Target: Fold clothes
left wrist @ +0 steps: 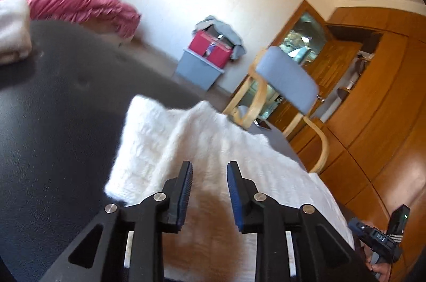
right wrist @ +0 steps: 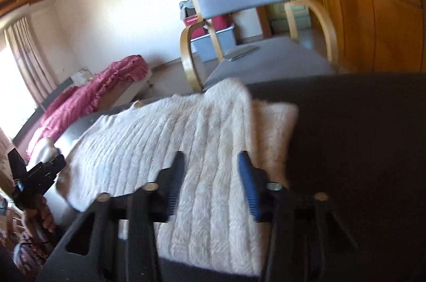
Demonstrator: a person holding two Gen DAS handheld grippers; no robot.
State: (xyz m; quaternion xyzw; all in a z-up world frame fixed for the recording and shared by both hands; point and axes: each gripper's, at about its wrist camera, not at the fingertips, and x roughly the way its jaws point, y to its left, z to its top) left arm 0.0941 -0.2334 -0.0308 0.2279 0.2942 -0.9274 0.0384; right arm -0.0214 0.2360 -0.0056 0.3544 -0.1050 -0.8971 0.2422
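A white fuzzy knit sweater (left wrist: 202,148) lies spread on a dark table (left wrist: 53,122). It also shows in the right wrist view (right wrist: 165,143), with a sleeve folded over its body. My left gripper (left wrist: 209,167) is open and empty just above the sweater. My right gripper (right wrist: 210,159) is open and empty over the sweater's near edge. The other gripper shows at the edge of each view, the right one (left wrist: 378,236) and the left one (right wrist: 34,175).
A folded white garment (left wrist: 13,28) lies at the table's far left. A grey chair with wooden arms (left wrist: 287,79) stands beyond the table. A pink blanket (left wrist: 66,2) covers a bed. A grey bin with red boxes (left wrist: 202,60) stands by the wall.
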